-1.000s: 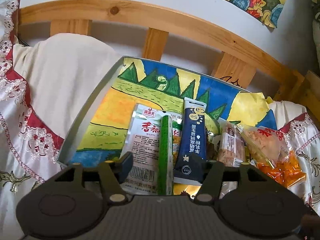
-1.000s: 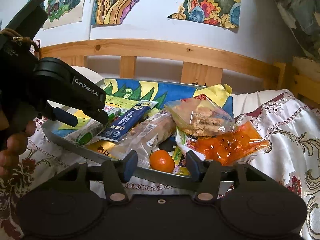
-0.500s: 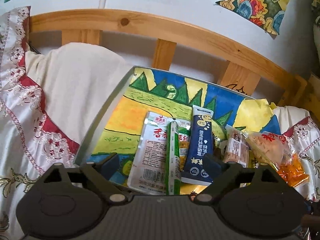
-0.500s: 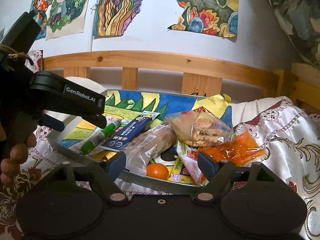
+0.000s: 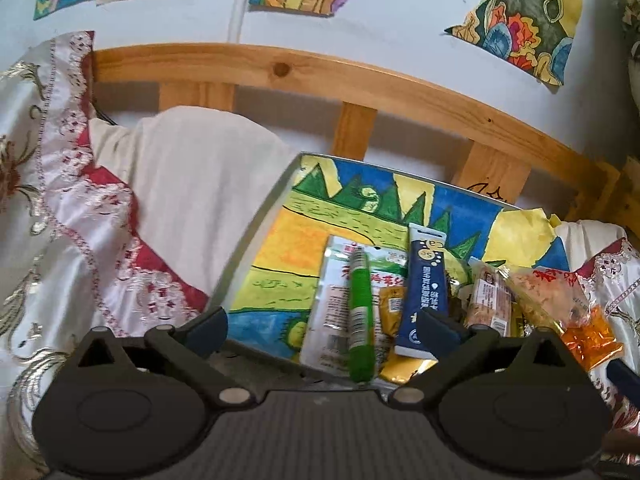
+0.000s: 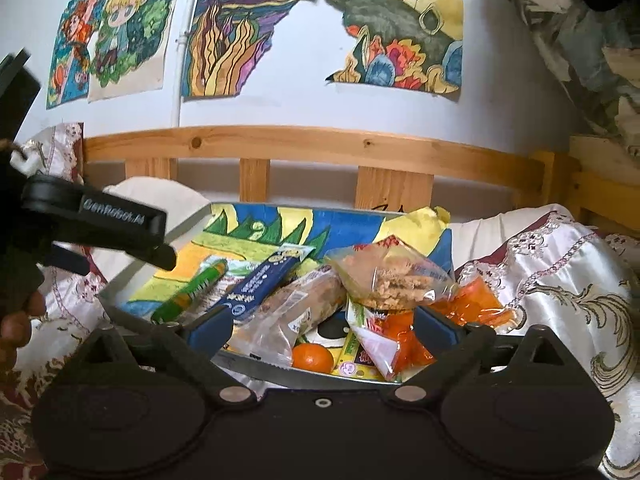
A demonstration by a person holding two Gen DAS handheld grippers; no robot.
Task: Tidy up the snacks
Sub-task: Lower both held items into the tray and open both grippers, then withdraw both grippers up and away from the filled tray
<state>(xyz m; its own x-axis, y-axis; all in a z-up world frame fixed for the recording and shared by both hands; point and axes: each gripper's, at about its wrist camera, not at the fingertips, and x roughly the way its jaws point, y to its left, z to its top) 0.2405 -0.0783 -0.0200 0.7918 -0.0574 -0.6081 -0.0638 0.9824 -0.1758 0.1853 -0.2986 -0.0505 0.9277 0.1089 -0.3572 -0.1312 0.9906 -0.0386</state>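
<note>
A metal tray point(image 5: 256, 232) lined with a colourful drawing lies on the bed and holds the snacks. In it are a white packet point(image 5: 332, 312), a green stick point(image 5: 360, 312), a navy tube packet point(image 5: 426, 280), a brown bar point(image 5: 490, 300), a clear cracker bag point(image 6: 396, 276), orange jelly packs point(image 6: 476, 300) and a mandarin point(image 6: 312, 356). My left gripper point(image 5: 324, 328) hovers at the tray's near edge, jaws opening wide and gripping nothing. My right gripper point(image 6: 324, 328) stands before the tray's front rim point(image 6: 256, 364), jaws opening, pads pressing nothing.
A wooden bed rail point(image 5: 360, 80) runs behind the tray, with drawings taped to the wall above it. Embroidered white and red cloth point(image 5: 100, 208) covers the bed on both sides. A hand point(image 6: 16, 320) holds the left tool, and one of its fingers point(image 6: 120, 228) reaches in over the tray's left end.
Both grippers' jaws have spread from partly closed to wide. The left gripper has drawn back and to the left of the packets. The right gripper has tilted up slightly.
</note>
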